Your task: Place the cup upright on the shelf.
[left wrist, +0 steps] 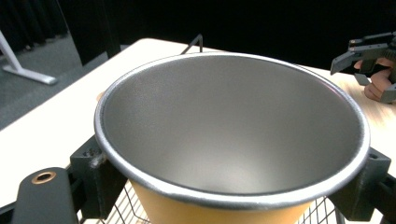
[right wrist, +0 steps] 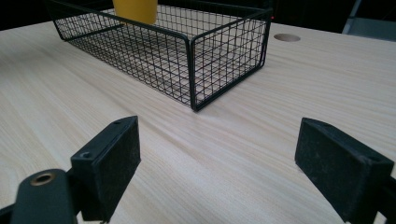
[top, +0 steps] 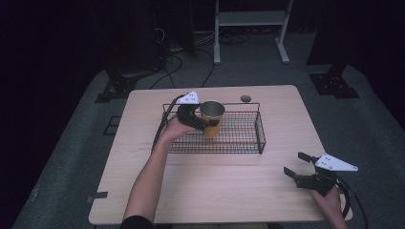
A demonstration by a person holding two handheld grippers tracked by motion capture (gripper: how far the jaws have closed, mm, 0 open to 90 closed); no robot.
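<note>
Left tool (top: 206, 123) grips yellow cup (top: 211, 118) bearing no readable writing.

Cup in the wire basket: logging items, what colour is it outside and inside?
Yellow metal cup: yellow outside, matte silver-grey inside; the left gripper view shows it best.

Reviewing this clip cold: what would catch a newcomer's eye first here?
Most striking is the yellow cup with its silvery inside, clamped by the left gripper over the black wire basket in the middle of the light wooden table. Next comes the right gripper, open and holding nothing, near the table's near right corner. All around the table the room is dark.
</note>
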